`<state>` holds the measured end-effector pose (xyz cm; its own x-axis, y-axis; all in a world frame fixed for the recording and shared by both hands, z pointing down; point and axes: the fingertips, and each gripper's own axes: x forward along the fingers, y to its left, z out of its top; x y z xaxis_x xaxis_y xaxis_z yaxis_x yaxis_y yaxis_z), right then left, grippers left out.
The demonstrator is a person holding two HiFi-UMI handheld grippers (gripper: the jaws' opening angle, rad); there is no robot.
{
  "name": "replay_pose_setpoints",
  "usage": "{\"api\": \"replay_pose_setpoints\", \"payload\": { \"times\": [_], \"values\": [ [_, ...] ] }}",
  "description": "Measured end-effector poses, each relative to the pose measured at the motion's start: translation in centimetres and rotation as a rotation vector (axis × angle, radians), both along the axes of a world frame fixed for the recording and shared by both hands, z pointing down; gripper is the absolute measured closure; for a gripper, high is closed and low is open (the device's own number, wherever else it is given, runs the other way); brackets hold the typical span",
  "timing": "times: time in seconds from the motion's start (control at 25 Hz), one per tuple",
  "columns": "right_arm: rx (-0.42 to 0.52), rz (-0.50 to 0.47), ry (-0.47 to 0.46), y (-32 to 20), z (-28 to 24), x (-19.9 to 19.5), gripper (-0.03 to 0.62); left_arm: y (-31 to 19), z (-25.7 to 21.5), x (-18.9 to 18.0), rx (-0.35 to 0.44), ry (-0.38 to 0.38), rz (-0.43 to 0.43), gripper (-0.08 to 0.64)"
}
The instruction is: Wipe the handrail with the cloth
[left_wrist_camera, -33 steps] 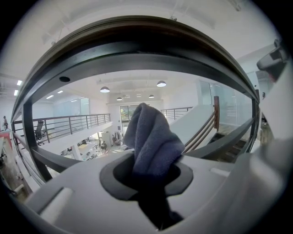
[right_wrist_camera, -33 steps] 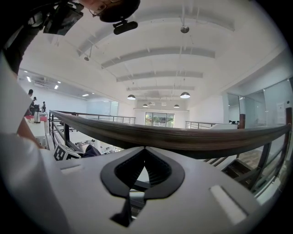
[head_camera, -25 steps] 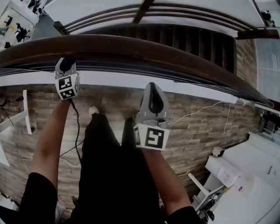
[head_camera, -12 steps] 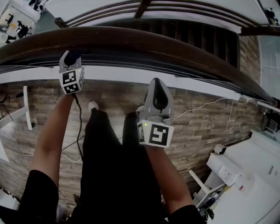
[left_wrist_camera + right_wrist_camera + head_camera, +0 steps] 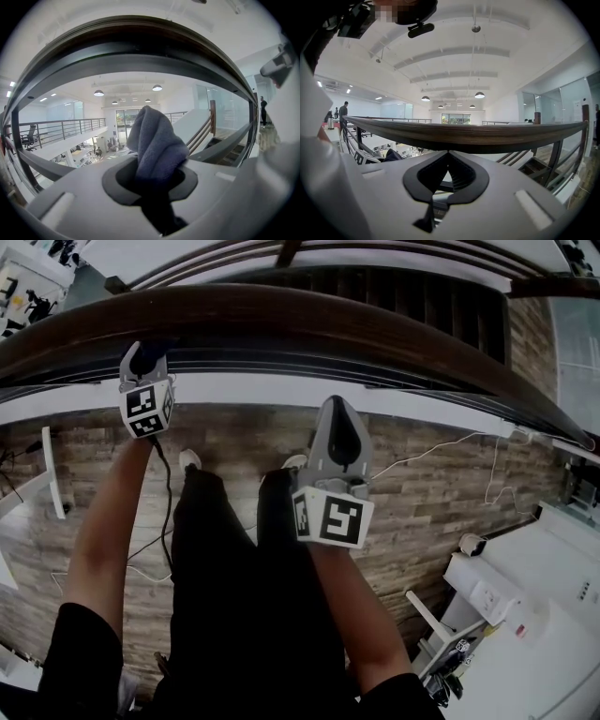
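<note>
Left tongs [image 5: 148, 358]: clenched on grey cloth [image 5: 153, 140], at handrail [image 5: 356, 324]. Right tongs [image 5: 448, 154]: closed, empty, clear of rail. Advice: press cloth firmly on wood, slide evenly along it.

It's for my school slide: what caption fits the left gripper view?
Left gripper shut on a grey-blue cloth, poised beneath the curved wooden handrail.

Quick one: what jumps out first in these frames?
The dark wooden handrail arcs across the top of the head view. The left gripper sits up at it, jaws shut on a bunched grey-blue cloth. The right gripper hangs lower, over the plank floor, jaws together and empty.
</note>
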<state>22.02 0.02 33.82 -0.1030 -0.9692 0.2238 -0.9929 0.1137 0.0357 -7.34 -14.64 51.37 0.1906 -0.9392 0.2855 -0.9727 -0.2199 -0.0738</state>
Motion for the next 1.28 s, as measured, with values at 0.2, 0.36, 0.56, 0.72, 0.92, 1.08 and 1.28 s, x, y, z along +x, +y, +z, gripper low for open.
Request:
{"api": "replay_pose_setpoints", "payload": {
  "times": [0.2,0.36,0.56,0.72,0.92,1.08,1.28],
  "values": [
    [-0.005,-0.002,-0.001,0.3,0.1,1.6,0.591,0.2,0.0,1.9,0.004,0.006,0.006,0.486],
    [-0.005,0.004,-0.003,0.3,0.3,2.8,0.591,0.2,-0.1,3.6,0.005,0.007,0.017,0.486],
    [-0.004,0.015,0.003,0.9,0.5,4.3,0.591,0.3,-0.2,5.6,0.008,0.01,0.019,0.486],
    [-0.005,0.031,0.0,1.3,0.6,5.3,0.591,0.5,-0.4,7.4,0.014,0.024,0.033,0.486],
    [-0.005,0.029,0.012,1.4,0.9,6.7,0.591,0.8,-0.2,9.1,0.013,0.033,0.029,0.486],
    [-0.002,0.023,0.028,1.5,1.0,7.6,0.591,0.9,-0.3,11.0,0.019,0.033,0.05,0.486],
    [-0.003,0.016,0.016,1.8,1.7,7.2,0.591,1.5,0.4,12.6,-0.005,0.03,0.069,0.486]
  ]
}}
